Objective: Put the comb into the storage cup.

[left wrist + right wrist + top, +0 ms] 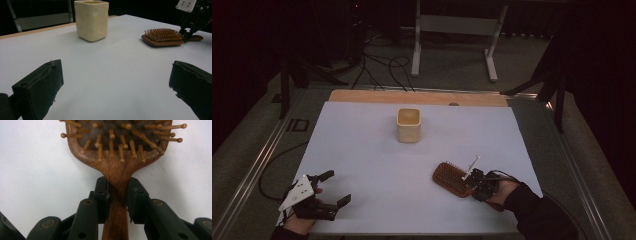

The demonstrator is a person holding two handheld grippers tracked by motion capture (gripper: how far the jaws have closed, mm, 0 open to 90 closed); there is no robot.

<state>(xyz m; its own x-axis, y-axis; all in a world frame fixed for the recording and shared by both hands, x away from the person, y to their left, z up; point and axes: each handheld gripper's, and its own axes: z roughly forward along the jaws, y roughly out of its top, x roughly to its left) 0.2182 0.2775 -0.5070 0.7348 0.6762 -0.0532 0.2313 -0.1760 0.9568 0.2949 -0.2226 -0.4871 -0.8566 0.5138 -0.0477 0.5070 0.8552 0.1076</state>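
While the right gripper (pixel 118 195) pinches the neck of the wooden paddle hairbrush (pixel 120 152), both pads pressed on the handle just below the head, the brush lies bristles-up on the white table sheet (pixel 377 165) at the near right. Well apart, the left gripper (pixel 331 189) rests at the near left (jaws spread wide, nothing between them). A cream cup (pixel 408 125) stands farther back, mid-table.

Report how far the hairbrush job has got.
Done: the right tool has reached the wooden hairbrush and its jaws sit against both sides of the handle neck, which the right gripper view shows. In hand: the grip; the brush lies bristles-up on the white table. Left: lifting it, perhaps towards the cream cup, which stands apart. The left tool waits open.
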